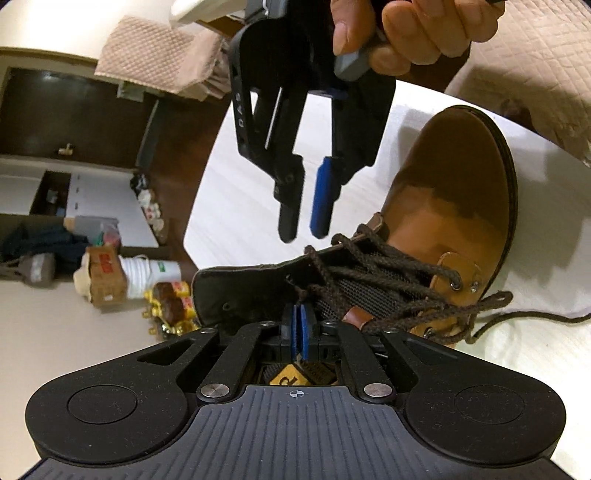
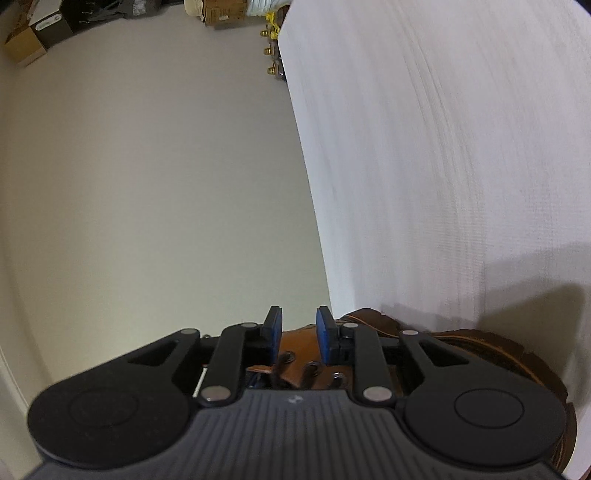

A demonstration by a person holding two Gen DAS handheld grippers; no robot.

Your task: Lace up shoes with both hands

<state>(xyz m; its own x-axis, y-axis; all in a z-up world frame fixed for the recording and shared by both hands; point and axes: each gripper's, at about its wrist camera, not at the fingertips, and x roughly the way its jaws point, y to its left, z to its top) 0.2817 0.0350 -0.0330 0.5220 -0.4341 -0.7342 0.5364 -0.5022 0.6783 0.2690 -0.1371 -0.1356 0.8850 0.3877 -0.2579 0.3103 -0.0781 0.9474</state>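
A tan leather boot (image 1: 454,192) lies on the white table (image 1: 240,192), toe away from me, its dark brown lace (image 1: 369,273) criss-crossed loosely over the tongue. My left gripper (image 1: 300,314) sits at the boot's black collar, its blue pads pressed together on a strand of that lace. One loose lace end (image 1: 535,315) trails right across the table. My right gripper (image 1: 304,232) hangs above the collar from a hand (image 1: 413,29), fingers slightly apart and empty. In the right wrist view, the right gripper (image 2: 298,317) is open over the boot (image 2: 295,341) and its eyelets.
The table's edge (image 2: 306,184) runs just left of the boot, with bare floor (image 2: 147,166) beyond. Boxes and bottles (image 1: 170,295) clutter the floor at left. A towel (image 1: 155,55) and quilted fabric (image 1: 535,74) lie behind the table.
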